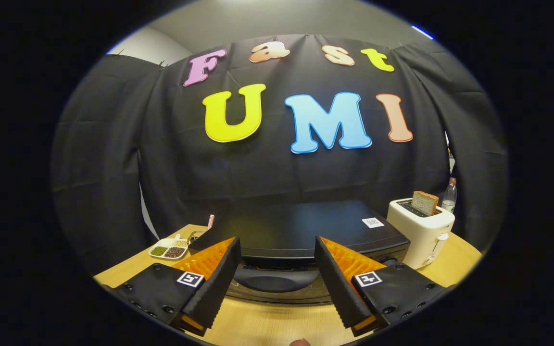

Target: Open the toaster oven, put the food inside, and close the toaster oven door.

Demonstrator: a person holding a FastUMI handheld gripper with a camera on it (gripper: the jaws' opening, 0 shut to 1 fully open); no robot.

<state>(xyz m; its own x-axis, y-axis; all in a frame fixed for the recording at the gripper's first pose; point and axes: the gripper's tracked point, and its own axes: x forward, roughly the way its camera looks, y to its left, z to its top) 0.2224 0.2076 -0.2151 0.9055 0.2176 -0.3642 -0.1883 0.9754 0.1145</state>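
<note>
The claw [277,281] hangs low over the wooden table [267,327], fingers spread wide apart with nothing between them, and the black toaster oven [306,230] sits just ahead, squarely centred in the gap. Its door looks shut; the dark curved shape between the fingertips is probably the door handle [277,281], though it is hard to be sure from this steep angle. So the job is at its start: the door comes first.

To do it well, the fingers want to go in level and straddle that handle across its middle, not near one end, so the door swings down evenly instead of twisting. Close firmly before pulling, then follow the door's arc down and out rather than tugging straight back, which could drag the whole oven along the table.

Beyond the right finger stands a white toaster [421,230] with a slice of bread [424,202] poking up, seemingly the food, with a bottle [449,194] behind it. Beyond the left finger sits a small divided dish [169,249]. Both are well apart from the door's swing.
</note>
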